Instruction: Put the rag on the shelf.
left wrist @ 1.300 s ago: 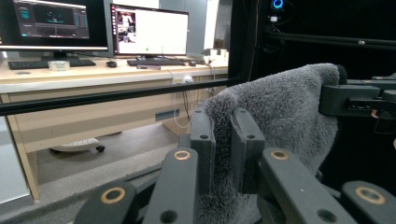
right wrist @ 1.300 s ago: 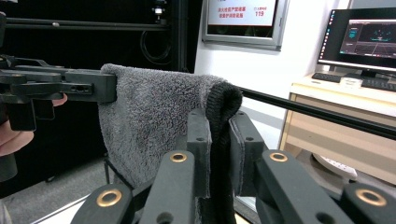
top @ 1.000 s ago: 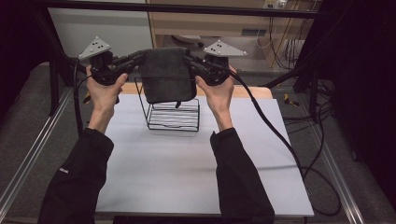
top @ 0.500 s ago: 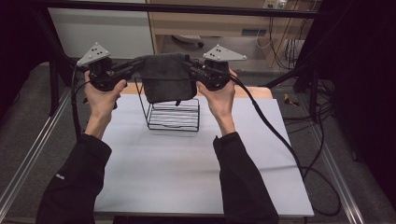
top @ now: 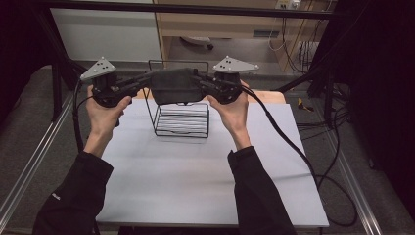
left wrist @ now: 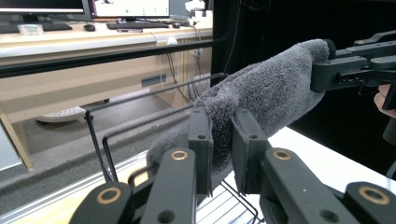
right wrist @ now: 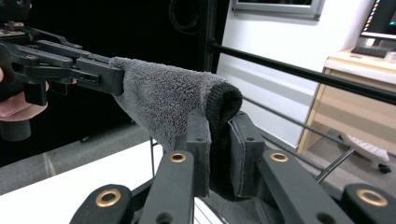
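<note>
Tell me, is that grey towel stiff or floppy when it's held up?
Probably floppy: the towel sags between the left gripper and right gripper. Likely light, since pinched corners carry it. Its fuzzy pile probably resists slipping.

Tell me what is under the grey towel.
Under the grey towel, held stretched between the left tongs and right tongs, stands a black wire rack on the white table. The towel covers the rack's upper middle.
</note>
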The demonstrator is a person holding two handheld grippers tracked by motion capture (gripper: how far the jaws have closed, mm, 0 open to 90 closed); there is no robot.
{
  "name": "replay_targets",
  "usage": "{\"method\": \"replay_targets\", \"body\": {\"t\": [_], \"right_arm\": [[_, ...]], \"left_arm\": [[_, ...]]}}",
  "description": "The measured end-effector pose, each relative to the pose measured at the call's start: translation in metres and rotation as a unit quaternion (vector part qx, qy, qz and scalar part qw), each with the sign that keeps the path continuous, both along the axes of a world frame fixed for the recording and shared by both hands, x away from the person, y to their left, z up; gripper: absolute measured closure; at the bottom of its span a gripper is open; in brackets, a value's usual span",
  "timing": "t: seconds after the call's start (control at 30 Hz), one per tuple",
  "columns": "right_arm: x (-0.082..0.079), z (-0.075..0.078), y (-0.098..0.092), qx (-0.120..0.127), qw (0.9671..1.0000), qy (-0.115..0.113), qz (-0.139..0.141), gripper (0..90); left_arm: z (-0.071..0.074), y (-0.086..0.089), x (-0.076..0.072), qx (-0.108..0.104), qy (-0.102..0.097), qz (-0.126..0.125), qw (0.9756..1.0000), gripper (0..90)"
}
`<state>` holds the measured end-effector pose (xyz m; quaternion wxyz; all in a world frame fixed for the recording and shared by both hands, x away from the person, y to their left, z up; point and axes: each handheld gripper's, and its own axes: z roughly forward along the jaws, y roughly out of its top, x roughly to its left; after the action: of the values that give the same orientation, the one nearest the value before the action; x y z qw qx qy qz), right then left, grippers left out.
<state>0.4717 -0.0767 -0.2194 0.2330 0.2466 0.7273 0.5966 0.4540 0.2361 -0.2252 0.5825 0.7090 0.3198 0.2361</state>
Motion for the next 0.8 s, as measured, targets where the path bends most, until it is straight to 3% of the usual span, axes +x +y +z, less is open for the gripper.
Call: {"method": "replay_targets", "body": {"t": [0.3, 0.37, 0.5, 0.67, 0.8], "right_arm": [[-0.004, -0.004, 0.002, -0.016, 0.9998, 0.003, 0.006, 80.3], [-0.004, -0.004, 0.002, -0.02, 0.9998, 0.004, 0.008, 80.3], [-0.004, -0.005, 0.002, -0.024, 0.9997, 0.003, 0.008, 80.2], [-0.006, -0.006, 0.003, -0.03, 0.9995, 0.001, 0.008, 80.0], [-0.007, -0.008, 0.004, -0.036, 0.9993, -0.002, 0.008, 79.7]], "left_arm": [[0.0, 0.004, -0.007, 0.019, 0.021, -0.003, 0.9996, 73.8], [0.004, 0.006, -0.008, 0.024, 0.027, -0.002, 0.9993, 71.0], [0.019, 0.012, -0.008, 0.013, 0.036, 0.003, 0.9993, 69.3], [0.034, 0.011, -0.004, 0.009, 0.044, 0.012, 0.9989, 75.1], [0.038, 0.006, 0.005, 0.007, 0.053, 0.012, 0.9985, 81.7]]}}
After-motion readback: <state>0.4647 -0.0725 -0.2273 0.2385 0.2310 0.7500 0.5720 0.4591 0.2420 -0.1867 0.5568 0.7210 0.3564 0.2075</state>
